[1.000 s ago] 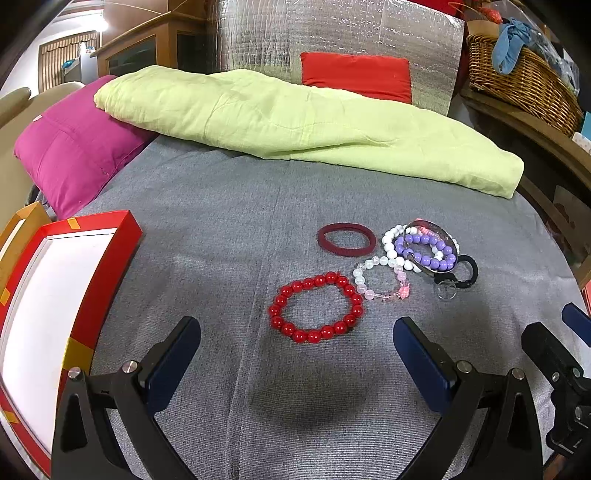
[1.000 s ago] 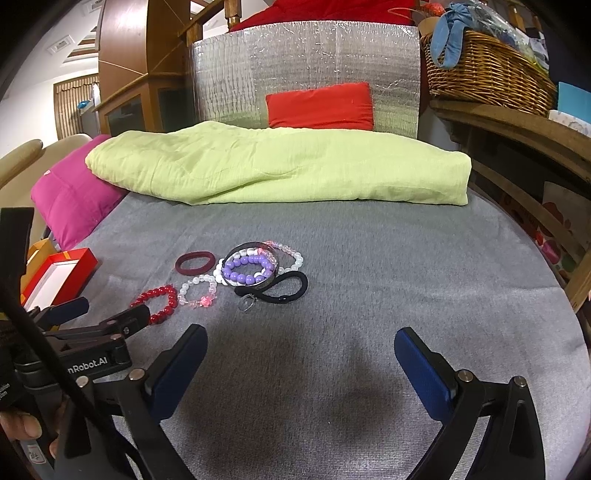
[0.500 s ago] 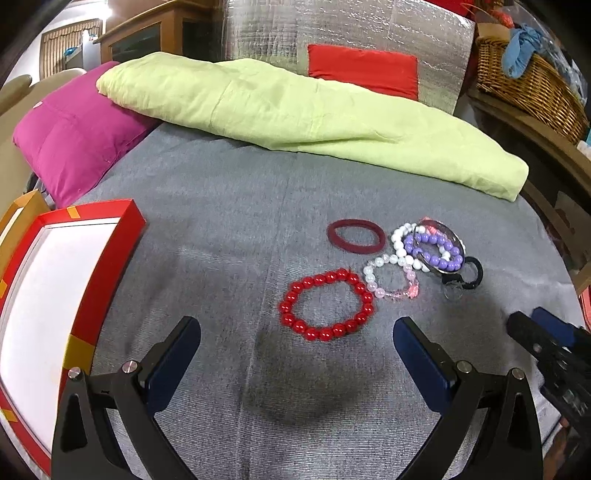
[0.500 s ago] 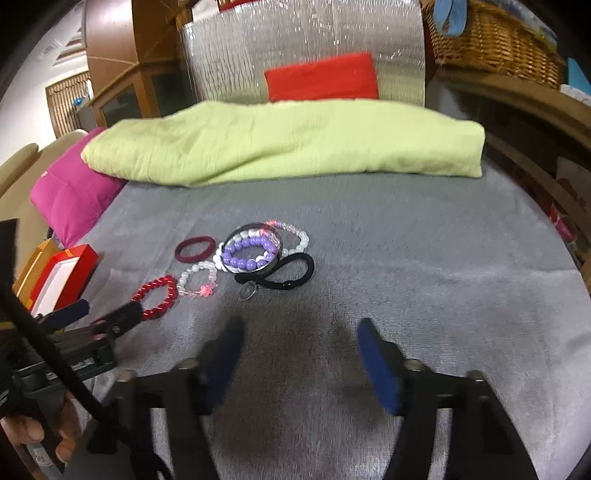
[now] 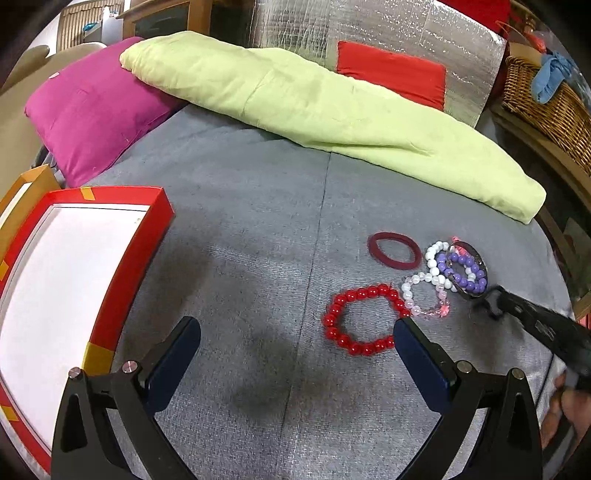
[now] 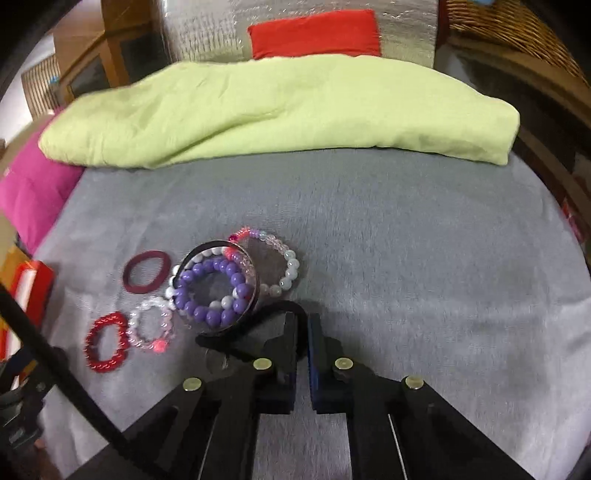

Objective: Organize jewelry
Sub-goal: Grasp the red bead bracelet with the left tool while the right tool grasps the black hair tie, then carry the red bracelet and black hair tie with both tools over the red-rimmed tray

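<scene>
Two claws in play: right claw (image 6: 303,325) had just closed on the black hair tie (image 6: 258,314), soft and light, beside the bracelets on the bed (image 6: 406,258); left claw (image 5: 295,343) gaped empty.

Green quilt (image 5: 332,107), magenta pillow (image 5: 92,110), red cushion (image 6: 314,33), wicker basket (image 5: 546,96).

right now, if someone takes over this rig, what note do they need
Left tongs: open, empty, over the grey cover near the red bead bracelet.
Right tongs: just closed, apparently pinching the black hair tie beside the purple bead bracelet.
Done: nothing seen in the red box.
To do: all the jewelry, maroon band included, lies on the cover.
</scene>
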